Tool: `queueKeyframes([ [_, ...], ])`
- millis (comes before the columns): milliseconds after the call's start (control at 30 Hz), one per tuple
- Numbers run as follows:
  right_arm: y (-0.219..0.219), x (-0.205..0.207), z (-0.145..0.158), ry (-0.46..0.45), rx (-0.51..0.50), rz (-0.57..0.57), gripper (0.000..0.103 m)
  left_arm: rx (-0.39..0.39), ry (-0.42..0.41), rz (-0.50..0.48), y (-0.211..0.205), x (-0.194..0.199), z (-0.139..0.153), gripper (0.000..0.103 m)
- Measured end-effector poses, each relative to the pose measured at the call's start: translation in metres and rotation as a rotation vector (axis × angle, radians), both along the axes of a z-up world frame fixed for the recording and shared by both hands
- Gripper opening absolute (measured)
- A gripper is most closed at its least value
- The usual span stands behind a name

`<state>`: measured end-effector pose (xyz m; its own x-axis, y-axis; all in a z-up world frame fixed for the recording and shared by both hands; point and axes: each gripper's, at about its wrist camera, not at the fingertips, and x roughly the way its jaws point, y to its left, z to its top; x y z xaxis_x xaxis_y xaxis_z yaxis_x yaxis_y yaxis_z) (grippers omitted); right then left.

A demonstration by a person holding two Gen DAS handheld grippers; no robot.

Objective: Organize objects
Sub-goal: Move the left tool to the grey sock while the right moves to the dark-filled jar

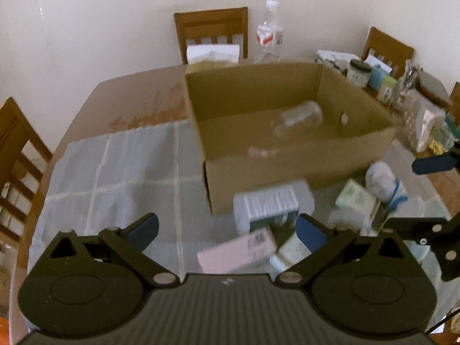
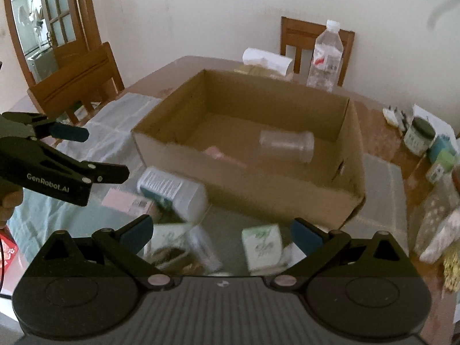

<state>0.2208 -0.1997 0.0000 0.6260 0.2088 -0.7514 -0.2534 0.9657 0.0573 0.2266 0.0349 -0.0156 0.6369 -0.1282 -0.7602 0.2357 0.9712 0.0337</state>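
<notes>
Left gripper [image 1: 227,231]: black linkage arms with blue-padded fingers spread wide apart, nothing between them and nothing touched. It hangs above a cluster of loose items on the pale cloth [image 1: 115,172] covering the near part of the brown wooden table [image 1: 138,92].

Right gripper [image 2: 221,234]: same build, fingers likewise spread wide, holding nothing and contacting nothing. It hangs over the same cluster, beside the left gripper.

Items below the grippers, just in front of the box: a flat pink carton [image 1: 238,248] nearest; a white plastic bottle with a green-and-white label [image 1: 270,204], lying on its side close to the box's front wall; a small pale-green carton [image 2: 261,245]; a white and blue bundle [image 1: 383,181] to the right. Motion blur prevents reading labels.

Beyond them, an open brown cardboard box [image 1: 287,172] stands on the table. Inside lie a clear plastic jar [image 2: 287,143] on its side and a pink item [image 2: 218,153] near the front wall.

Behind the box: a tall clear water bottle [image 2: 325,54], upright, and a brown wooden chair [image 1: 211,33] against the wall.
</notes>
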Motion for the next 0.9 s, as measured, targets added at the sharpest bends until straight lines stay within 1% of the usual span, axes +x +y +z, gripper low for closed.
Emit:
queueKeyframes([
  [133, 0.007, -0.017, -0.009, 0.000, -0.012, 0.014, 0.103, -0.019, 0.053, 0.037, 0.005, -0.012, -0.017, 0.101],
  [233, 0.014, -0.026, -0.015, 0.008, -0.022, 0.045, 0.103, -0.033, 0.088, 0.071, 0.010, -0.021, -0.029, 0.101],
  [400, 0.022, -0.037, -0.025, 0.033, -0.011, 0.088, 0.103, -0.070, 0.151, 0.103, 0.014, -0.030, -0.047, 0.101],
  [567, 0.030, -0.041, -0.037, 0.068, 0.000, 0.130, 0.103, -0.036, 0.183, 0.114, 0.016, -0.037, -0.059, 0.101],
  [733, 0.037, -0.041, -0.047, 0.095, -0.021, 0.155, 0.103, -0.030, 0.223, 0.107, 0.020, -0.047, -0.070, 0.102],
  [900, 0.042, -0.041, -0.055, 0.120, -0.033, 0.177, 0.103, -0.036, 0.240, 0.090, 0.027, -0.058, -0.073, 0.102],
])
